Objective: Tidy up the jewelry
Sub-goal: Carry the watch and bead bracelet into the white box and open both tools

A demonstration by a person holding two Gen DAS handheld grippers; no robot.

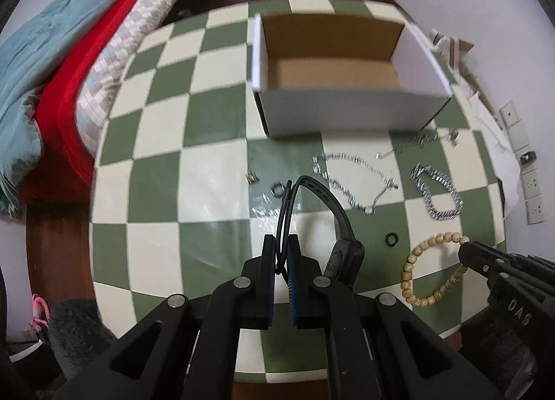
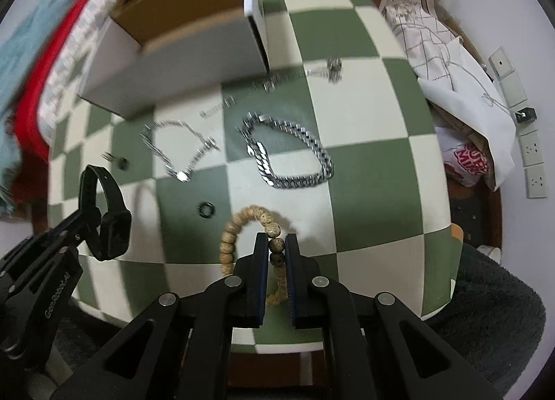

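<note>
Left gripper (image 1: 281, 244) has its fingers clamped on the strap of a black wristband (image 1: 341, 244), raised above the checkered counter (image 1: 156, 164); right gripper (image 2: 276, 244) has its fingers pinched on a wooden bead bracelet (image 2: 230, 233) near the counter's near edge. Readable: "GenRobot.AI" on the left gripper body in the right view; wristband marking illegible. White cardboard box (image 1: 347, 112) sits open at far side, silver chains (image 2: 288, 154) on the counter between it and the grippers.

A home bedroom is indicated: a bed (image 1: 79, 63) with a red blanket (image 1: 100, 53) and teal quilt (image 1: 41, 63) is seen beside the checkered counter (image 1: 166, 164).
</note>
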